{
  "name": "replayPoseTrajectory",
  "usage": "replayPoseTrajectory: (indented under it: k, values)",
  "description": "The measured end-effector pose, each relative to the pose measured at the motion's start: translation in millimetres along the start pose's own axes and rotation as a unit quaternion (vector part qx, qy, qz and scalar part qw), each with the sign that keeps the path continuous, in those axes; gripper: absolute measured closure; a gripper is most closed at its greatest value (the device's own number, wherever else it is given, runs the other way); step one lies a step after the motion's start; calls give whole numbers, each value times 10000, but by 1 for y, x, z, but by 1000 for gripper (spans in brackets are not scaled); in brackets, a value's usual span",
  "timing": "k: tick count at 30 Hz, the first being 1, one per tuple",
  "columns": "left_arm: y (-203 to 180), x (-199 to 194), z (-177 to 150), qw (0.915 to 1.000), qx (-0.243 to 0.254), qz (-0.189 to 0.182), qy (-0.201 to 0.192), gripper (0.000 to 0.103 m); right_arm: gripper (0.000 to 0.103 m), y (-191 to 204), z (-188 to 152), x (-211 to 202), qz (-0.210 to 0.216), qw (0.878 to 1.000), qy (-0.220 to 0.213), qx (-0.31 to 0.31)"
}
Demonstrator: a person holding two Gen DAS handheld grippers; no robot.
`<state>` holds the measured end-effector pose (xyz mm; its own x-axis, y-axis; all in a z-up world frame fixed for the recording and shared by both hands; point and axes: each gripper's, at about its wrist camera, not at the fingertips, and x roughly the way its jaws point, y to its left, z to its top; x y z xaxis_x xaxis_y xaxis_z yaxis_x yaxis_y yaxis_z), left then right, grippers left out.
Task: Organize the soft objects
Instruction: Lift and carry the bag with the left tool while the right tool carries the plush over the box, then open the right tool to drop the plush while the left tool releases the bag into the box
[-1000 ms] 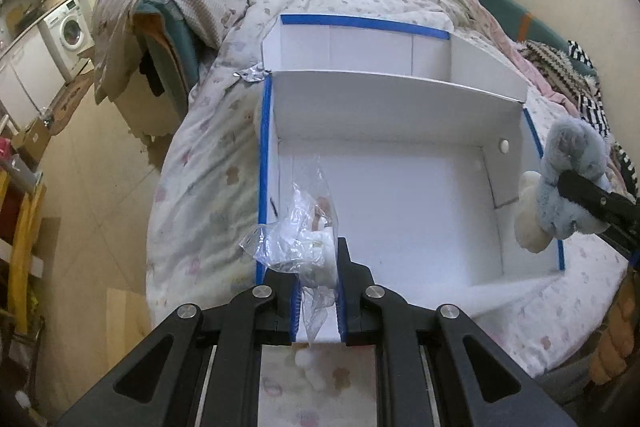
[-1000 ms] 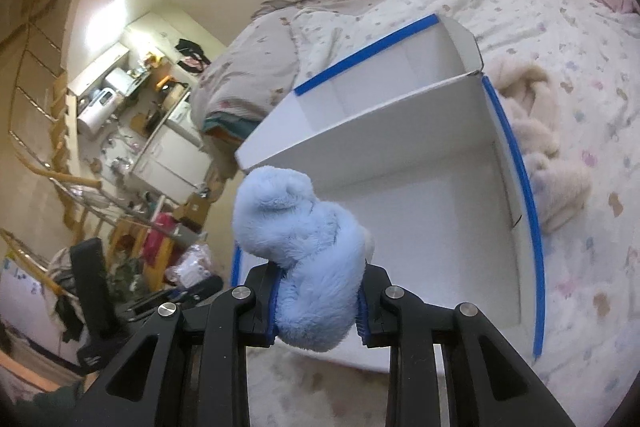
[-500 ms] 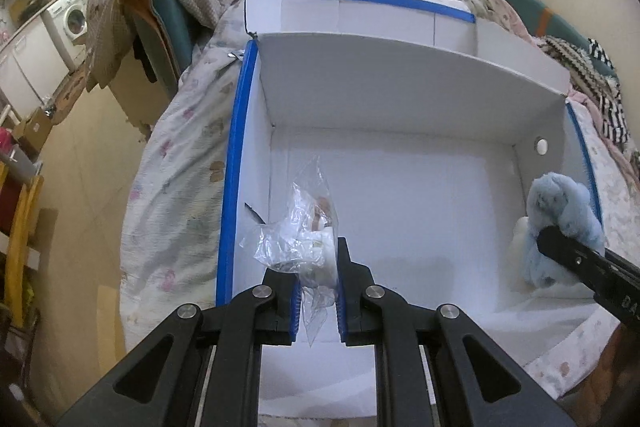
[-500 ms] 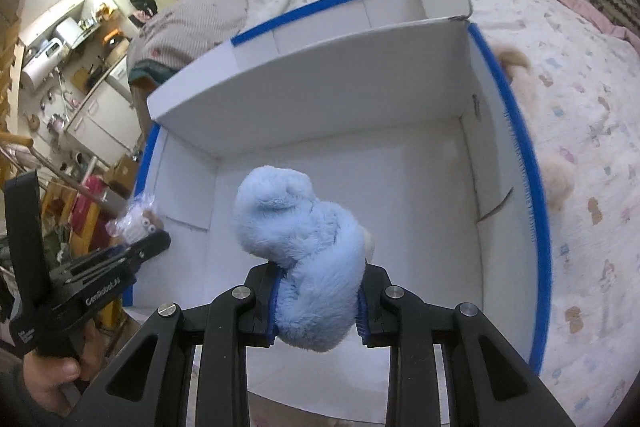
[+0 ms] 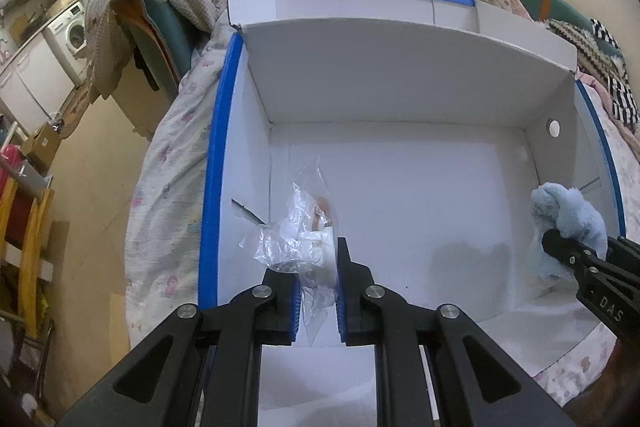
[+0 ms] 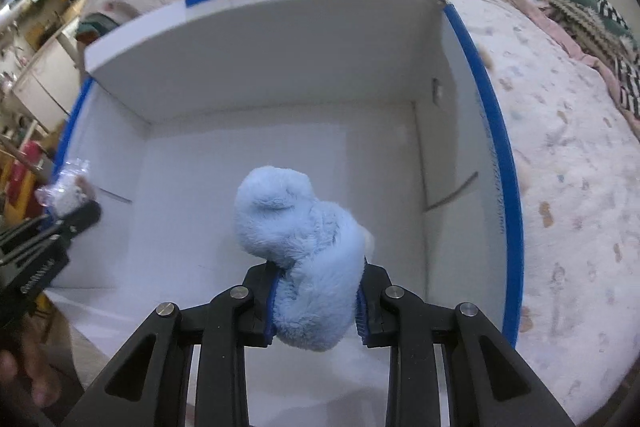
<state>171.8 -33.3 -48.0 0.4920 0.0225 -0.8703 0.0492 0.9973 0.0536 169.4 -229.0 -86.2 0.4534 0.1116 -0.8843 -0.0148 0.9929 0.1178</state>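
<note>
Now both over white box [image 5: 400,187]: left tool [image 5: 316,303] clamped on bagged plush [image 5: 304,239], right tool [image 6: 316,301] clamped on blue plush [image 6: 304,247]. Lower onto floor, apart, then release.

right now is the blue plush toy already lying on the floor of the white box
No, the blue plush toy is clamped in the right gripper, held above the white box floor.

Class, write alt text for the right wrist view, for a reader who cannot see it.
Black tongs grip a fluffy blue plush above an open white box with blue-taped edges, set on a floral bedspread. At far left, the other tongs hold a small item in clear plastic over the box's left side.
</note>
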Motion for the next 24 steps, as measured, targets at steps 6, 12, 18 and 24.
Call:
replayPoseTrajectory:
  k: [6,12,18,24]
  values:
    - [0,2,-1,10000,-7,-31,46,90,72,3,-2,-2,-147,9998,-52,-148]
    - [2,0,-1,9999,-7,128,-7,90,38,4,1,-5,489,9988,-81,49]
    - [5,-2,-2,10000,-65,70,28,89,25,9,4,-19,1162,9926,-336,81]
    - [7,-6,0,9999,-107,7,0,70,0,5,6,-34,1353,9874,-795,202]
